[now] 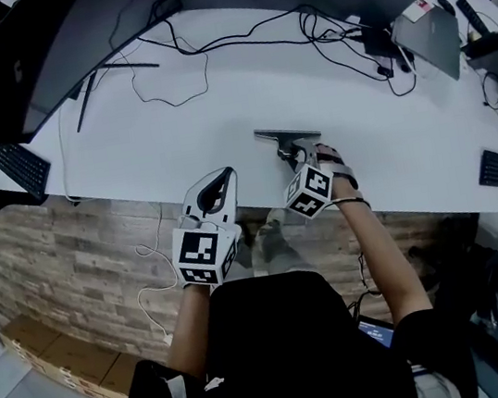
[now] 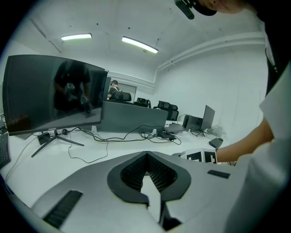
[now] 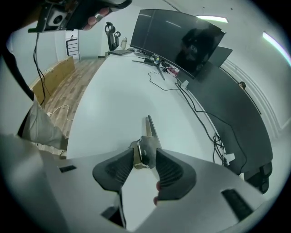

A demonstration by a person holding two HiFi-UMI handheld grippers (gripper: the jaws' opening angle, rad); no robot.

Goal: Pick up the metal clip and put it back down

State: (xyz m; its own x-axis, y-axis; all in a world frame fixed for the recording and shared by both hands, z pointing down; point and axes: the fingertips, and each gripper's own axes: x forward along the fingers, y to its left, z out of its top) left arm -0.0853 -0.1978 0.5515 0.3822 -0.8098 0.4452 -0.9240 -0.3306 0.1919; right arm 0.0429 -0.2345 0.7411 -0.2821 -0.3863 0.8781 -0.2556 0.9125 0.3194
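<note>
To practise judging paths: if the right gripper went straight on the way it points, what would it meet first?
Probably the metal clip, which sits between the open jaws of the right gripper, with the white table just beneath.

White desk (image 1: 218, 119), curved monitor (image 1: 48, 56), wood-plank floor (image 1: 62, 260), ceiling strip lights (image 2: 138, 44)

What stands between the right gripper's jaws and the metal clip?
Nothing visible does. The metal clip rests on the white table with its handle between the parted jaws of the right gripper. The left gripper sits off to the side, near the table's edge.
</note>
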